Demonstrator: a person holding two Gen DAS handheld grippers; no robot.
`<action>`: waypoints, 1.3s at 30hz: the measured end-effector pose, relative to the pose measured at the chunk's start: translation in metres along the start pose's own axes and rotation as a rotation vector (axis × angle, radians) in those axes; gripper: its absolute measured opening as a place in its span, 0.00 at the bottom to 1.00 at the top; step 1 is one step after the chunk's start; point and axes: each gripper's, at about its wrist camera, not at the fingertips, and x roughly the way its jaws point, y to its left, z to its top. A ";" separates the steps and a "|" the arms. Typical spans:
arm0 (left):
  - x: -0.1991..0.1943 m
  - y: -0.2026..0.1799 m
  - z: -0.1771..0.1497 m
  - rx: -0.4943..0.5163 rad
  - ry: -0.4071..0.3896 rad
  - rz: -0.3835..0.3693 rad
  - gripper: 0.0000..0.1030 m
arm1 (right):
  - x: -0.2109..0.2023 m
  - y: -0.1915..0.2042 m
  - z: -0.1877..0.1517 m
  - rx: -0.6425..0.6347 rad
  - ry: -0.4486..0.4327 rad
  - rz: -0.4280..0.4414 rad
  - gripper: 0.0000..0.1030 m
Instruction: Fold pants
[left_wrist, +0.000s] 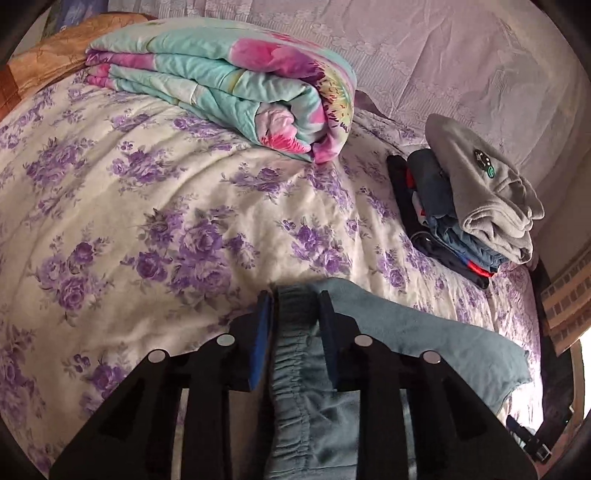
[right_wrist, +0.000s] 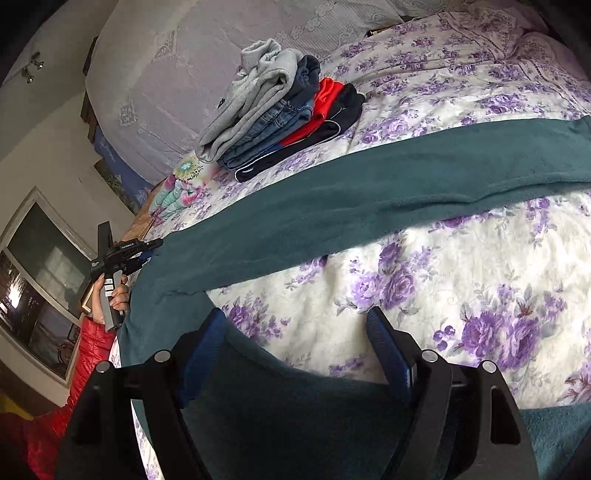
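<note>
Left gripper (left_wrist: 295, 314) clamped on gathered elastic waistband of teal fleece pants (right_wrist: 369, 184), stretched across purple-flowered white bedspread (left_wrist: 166, 221); right gripper (right_wrist: 295, 332) spread wide over another fold. Beyond, stacked folded clothes (right_wrist: 280, 110).

Teal pants (right_wrist: 369, 184), white bedspread (left_wrist: 147, 206) w/ purple flowers, grey/denim/red stack (right_wrist: 280, 114).

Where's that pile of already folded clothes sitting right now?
The folded clothes pile sits on the flowered bedspread at the right of the left wrist view, near the lace-covered headboard, beyond the teal pants.
</note>
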 end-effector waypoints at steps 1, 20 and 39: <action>0.000 0.002 0.001 -0.014 -0.005 -0.013 0.21 | 0.000 0.000 0.000 0.000 0.000 0.000 0.77; -0.017 0.005 -0.002 -0.027 -0.084 -0.073 0.18 | 0.027 0.055 0.083 -0.371 0.029 -0.138 0.77; -0.016 0.005 -0.001 -0.025 -0.093 -0.082 0.18 | 0.120 0.080 0.106 -0.680 0.112 -0.320 0.06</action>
